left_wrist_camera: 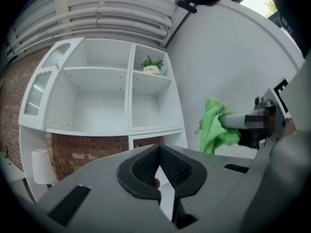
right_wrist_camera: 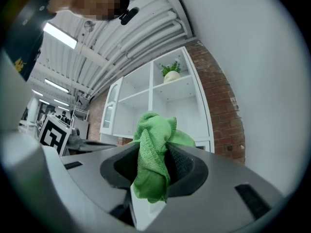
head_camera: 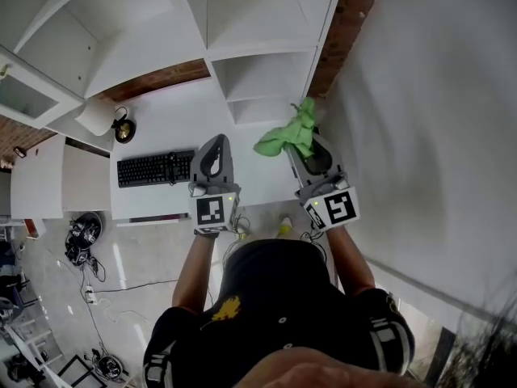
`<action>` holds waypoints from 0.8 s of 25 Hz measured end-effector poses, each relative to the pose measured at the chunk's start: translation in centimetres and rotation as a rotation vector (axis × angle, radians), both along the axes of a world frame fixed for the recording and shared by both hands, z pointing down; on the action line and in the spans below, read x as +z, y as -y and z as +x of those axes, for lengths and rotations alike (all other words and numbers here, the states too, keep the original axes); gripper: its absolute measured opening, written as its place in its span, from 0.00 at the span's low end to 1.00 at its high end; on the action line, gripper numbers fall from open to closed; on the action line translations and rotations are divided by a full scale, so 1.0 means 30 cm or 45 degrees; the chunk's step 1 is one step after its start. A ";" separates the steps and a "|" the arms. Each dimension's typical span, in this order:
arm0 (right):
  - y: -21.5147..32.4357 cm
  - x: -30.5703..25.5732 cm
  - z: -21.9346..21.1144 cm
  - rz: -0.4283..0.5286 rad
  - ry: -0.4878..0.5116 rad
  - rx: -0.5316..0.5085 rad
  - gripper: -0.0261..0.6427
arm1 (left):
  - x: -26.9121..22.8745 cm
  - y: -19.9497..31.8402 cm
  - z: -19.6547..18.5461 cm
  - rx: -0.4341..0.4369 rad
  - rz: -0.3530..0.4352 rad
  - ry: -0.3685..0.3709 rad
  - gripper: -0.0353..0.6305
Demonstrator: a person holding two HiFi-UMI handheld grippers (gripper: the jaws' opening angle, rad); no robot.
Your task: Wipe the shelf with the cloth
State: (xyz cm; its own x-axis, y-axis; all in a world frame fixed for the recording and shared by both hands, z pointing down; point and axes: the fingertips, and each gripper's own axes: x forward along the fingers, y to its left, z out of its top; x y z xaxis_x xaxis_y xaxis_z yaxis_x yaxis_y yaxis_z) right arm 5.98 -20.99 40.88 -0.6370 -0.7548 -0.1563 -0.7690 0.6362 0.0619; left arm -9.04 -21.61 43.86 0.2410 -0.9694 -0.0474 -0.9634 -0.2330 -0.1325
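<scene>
Wall (head_camera: pixel 428 120): plain white, filling the 3 o'clock side of the head view.
Shelf (head_camera: pixel 258 23): white unit with open compartments, at 12 o'clock in the head view, brick showing behind and below it.
Tabletop (head_camera: pixel 170 111): white, running from the foot of the shelf toward 9 o'clock.
Keyboard (head_camera: pixel 155 168): black, lying flat on the tabletop, at 9 o'clock from the left hand-held gripper.
Left hand-held gripper (left_wrist_camera: pixel 159 149): jaws drawn together at the tips with nothing between them, pointing toward the shelf.
Right hand-held gripper (right_wrist_camera: pixel 160 154): jaws clamped on the cloth, at 3 o'clock from the left one and apart from it.
Cloth (right_wrist_camera: pixel 155 130): green, bunched, pinched between the right jaws and sticking out past their tips; held in the air before the lower shelf compartments, not touching them.
Plant (left_wrist_camera: pixel 151 64): small green one in a pale pot, standing in the upper right compartment of the shelf.
</scene>
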 end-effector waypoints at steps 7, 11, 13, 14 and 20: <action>0.157 -0.305 -0.170 0.402 -0.355 -0.029 0.24 | -0.065 0.116 -0.077 0.081 0.008 0.007 0.08; 0.299 -0.437 -0.276 0.610 -0.668 0.004 0.24 | -0.160 0.137 -0.080 0.121 0.090 0.033 0.08; 0.378 -0.508 -0.330 0.700 -0.755 -0.020 0.24 | -0.179 0.135 -0.078 0.135 0.109 0.034 0.08; 0.426 -0.542 -0.354 0.728 -0.793 -0.030 0.24 | -0.181 0.136 -0.078 0.137 0.112 0.035 0.08; 0.697 -0.614 -0.473 0.844 -1.000 -0.093 0.25 | -0.192 0.135 -0.094 0.114 0.086 0.036 0.08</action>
State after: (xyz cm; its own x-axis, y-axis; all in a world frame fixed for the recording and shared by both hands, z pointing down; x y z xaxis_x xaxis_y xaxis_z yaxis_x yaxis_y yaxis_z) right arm -8.21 -41.91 22.47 -0.7801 -0.6238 -0.0472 -0.3211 0.3346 0.8860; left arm -11.86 -25.65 38.10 0.3283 -0.9389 -0.1036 -0.9348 -0.3073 -0.1779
